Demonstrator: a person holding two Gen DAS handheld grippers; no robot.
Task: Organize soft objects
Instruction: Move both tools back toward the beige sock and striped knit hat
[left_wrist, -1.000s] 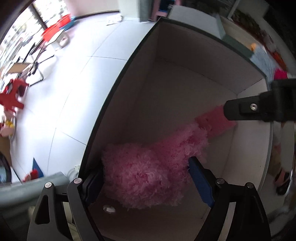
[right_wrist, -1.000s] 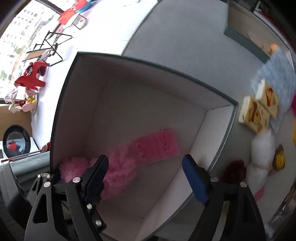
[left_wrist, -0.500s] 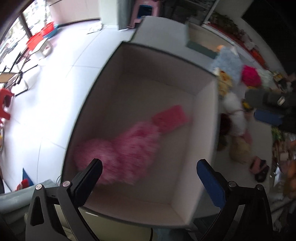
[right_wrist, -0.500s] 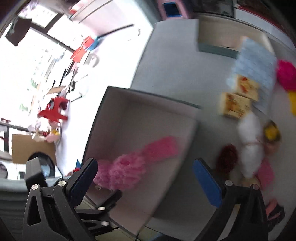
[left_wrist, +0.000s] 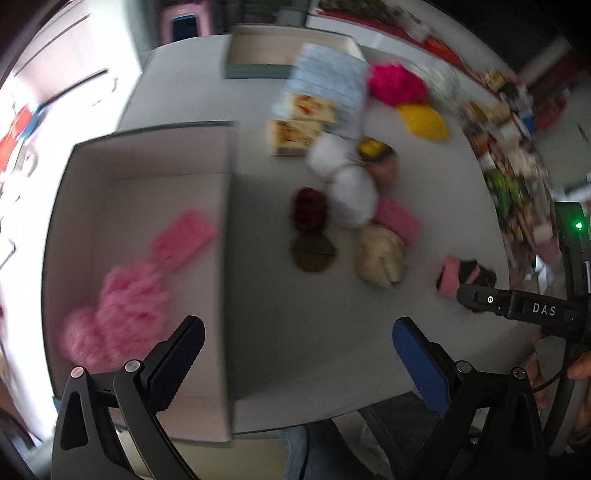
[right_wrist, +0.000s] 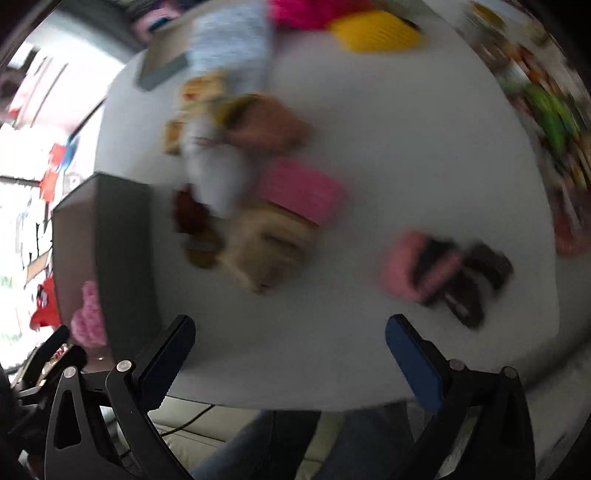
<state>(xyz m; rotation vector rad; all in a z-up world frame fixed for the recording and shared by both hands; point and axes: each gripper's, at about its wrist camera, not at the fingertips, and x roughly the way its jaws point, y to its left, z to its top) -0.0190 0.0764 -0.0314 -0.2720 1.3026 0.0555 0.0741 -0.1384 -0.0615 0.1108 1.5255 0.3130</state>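
A second before, both claws were down inside the big box (left_wrist: 147, 155); the left gripper (left_wrist: 295, 343) was closing round the fluffy pink toy (left_wrist: 118, 295) and the right gripper (right_wrist: 288, 343) hung over the pink sponge (left_wrist: 183, 236). Now both had come out and slid away to the right, over the table; the toy and the sponge lay in the box, the toy near the front corner and the sponge just behind it, touching it. Both claws were wide open and held nothing.

The pictures were smeary, the right one most of all. In the right view only a bit of the fluffy pink toy (right_wrist: 86, 314) peeked over the dark box wall (right_wrist: 122, 258). The heap of soft things beside the box was hard to tell apart: a dark red puff (left_wrist: 309, 208), a white plush (left_wrist: 347, 181), a beige plush (left_wrist: 380, 254), a pink block (left_wrist: 399, 221). A pink and black thing (left_wrist: 463, 277) lay alone, partly behind the right claw's arm; I could not tell what it was.

The grey table (left_wrist: 295, 295) also held a pale blue cloth (left_wrist: 325, 85), a bright pink puff (left_wrist: 397, 83), a yellow thing (left_wrist: 424, 120) and a shallow tray (left_wrist: 280, 51) at the back. To the left was white floor; to the right, crowded shelves.
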